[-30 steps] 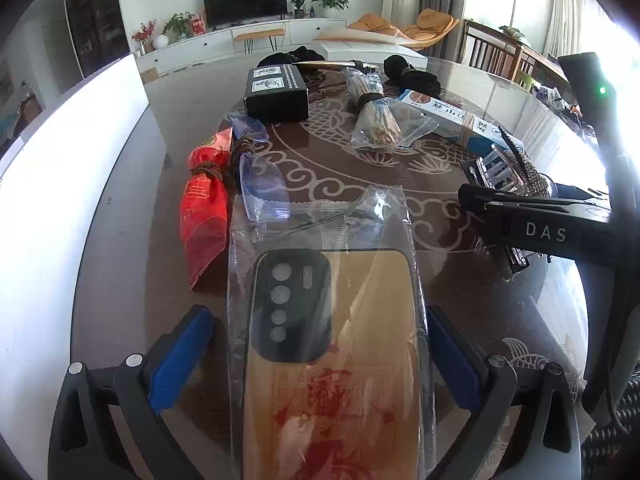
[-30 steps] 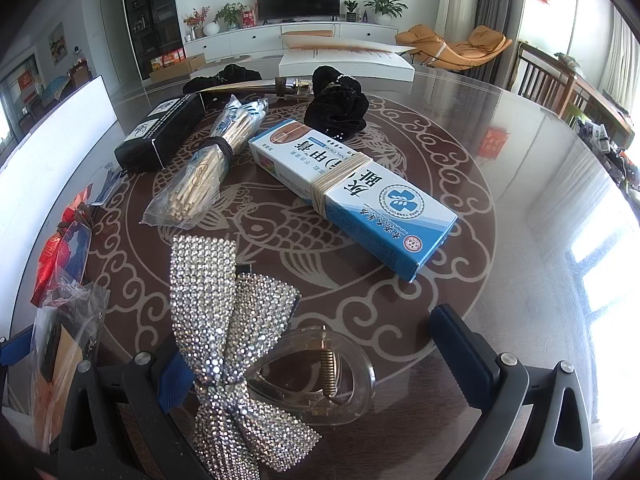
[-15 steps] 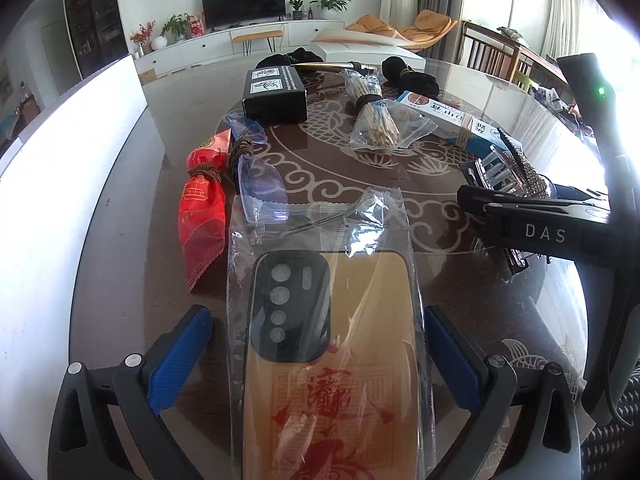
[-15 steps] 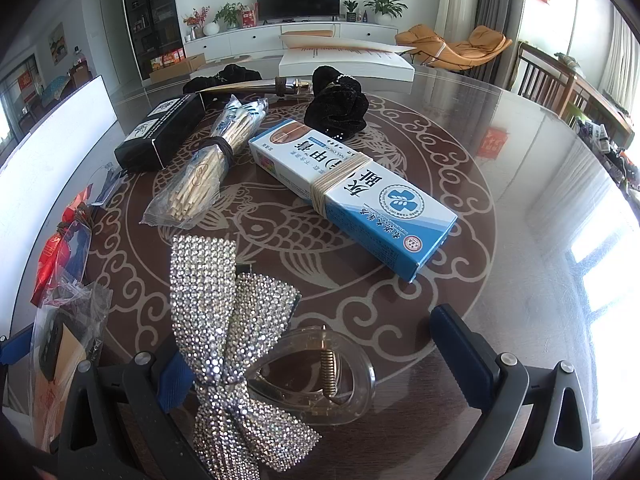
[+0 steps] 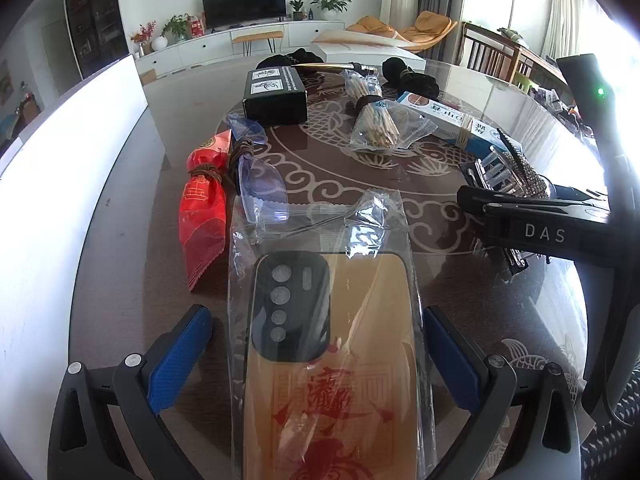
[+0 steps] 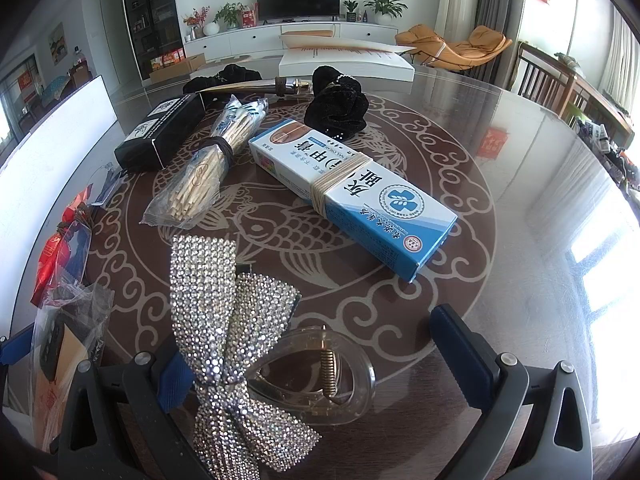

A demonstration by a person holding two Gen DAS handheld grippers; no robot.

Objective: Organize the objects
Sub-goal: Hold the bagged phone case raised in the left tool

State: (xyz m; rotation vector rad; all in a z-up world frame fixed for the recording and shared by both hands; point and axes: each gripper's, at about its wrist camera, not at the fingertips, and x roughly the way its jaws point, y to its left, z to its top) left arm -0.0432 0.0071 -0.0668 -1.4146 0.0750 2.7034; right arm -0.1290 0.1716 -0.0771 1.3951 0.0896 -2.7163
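A bagged phone case (image 5: 328, 344), tan with red print and a black camera block, lies on the table between the spread fingers of my left gripper (image 5: 316, 352); the pads stand apart from it. It also shows at the left edge of the right wrist view (image 6: 56, 344). A rhinestone bow hair clip (image 6: 224, 320) with a clear claw lies between the open fingers of my right gripper (image 6: 320, 356), against the left pad (image 6: 176, 376). The right gripper shows in the left wrist view (image 5: 532, 228) over the clip (image 5: 508, 172).
On the round glass-topped table (image 6: 520, 184): a blue and white box (image 6: 352, 188), a bag of sticks (image 6: 204, 172), a black box (image 6: 160, 140), a black scrunchie (image 6: 336, 108), a red packet (image 5: 202, 208), a blue-tinted bag (image 5: 260, 184), a shoehorn (image 6: 248, 86). A white board (image 5: 60, 200) stands left.
The left wrist view has drawn back slightly, so the phone case sits a little further forward between the fingers. The right gripper and hair clip have not moved.
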